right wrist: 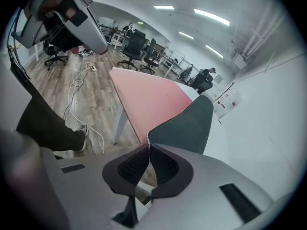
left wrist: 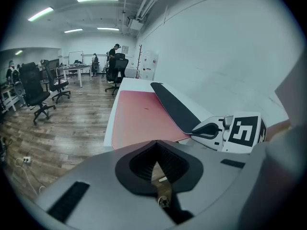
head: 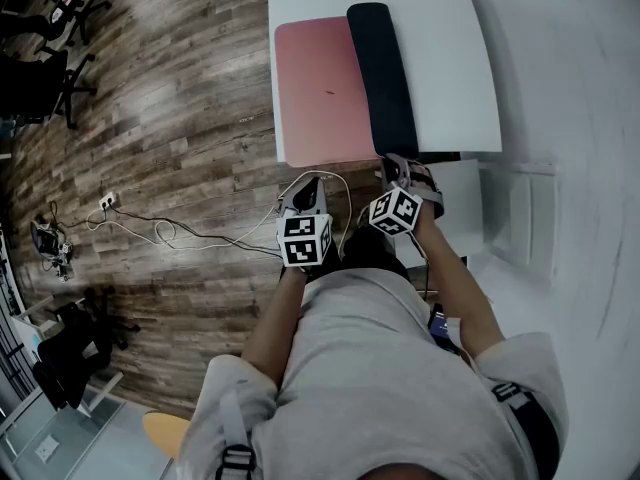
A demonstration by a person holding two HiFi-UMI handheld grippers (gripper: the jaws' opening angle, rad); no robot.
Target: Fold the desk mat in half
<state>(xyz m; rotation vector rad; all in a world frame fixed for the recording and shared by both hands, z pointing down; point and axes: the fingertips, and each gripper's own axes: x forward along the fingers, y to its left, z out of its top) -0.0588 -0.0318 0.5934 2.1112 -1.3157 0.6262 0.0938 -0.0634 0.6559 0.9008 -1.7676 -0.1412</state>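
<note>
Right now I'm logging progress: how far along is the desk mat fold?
Begun, not halfway. Done: the desk mat has its right edge turned over, dark underside showing. In hand: the right claw is shut on its near corner; the left claw is shut and empty. Left: carry that edge across to the pink left edge.

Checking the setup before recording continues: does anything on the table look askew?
Only the mat: its right edge is curled over, dark underside up, its near corner pinched in the right gripper's jaws. Nothing spilled or damaged.
</note>
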